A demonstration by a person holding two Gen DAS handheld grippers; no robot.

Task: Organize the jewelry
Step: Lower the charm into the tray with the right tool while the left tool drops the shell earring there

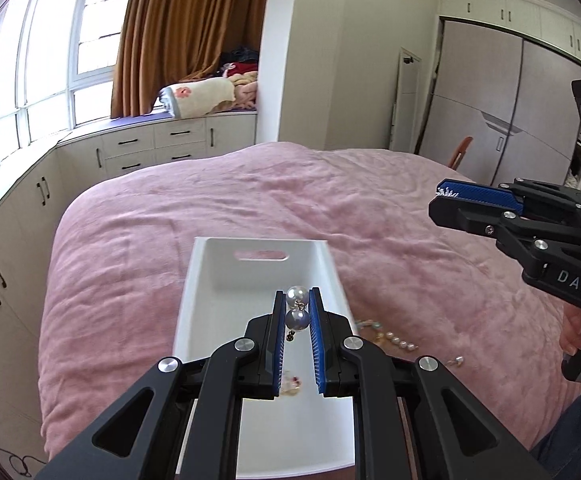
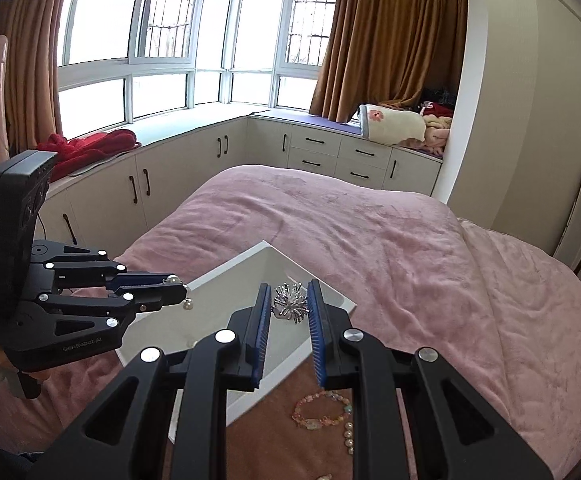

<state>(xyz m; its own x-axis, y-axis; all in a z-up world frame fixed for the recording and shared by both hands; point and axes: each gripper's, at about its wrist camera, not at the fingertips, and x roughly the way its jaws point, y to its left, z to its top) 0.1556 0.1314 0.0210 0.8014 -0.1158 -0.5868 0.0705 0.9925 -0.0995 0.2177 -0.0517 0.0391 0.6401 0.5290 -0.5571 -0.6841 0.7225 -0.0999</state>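
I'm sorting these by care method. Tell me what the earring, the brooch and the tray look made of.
Earring: glossy pearl-like beads, real or imitation unclear, on small metal links.
Brooch: shiny silver-coloured metal, spiky and reflective.
Tray: smooth matte white, probably moulded plastic, with a cut-out handle.

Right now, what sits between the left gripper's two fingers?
In the left wrist view, the left gripper is shut on a pearl earring: two pearls stacked between the blue pads, above the white tray.

Each hand-held gripper [image 1: 297, 322] is black, with blue ribbed pads [image 1: 317, 344], silver screws and white lettering.
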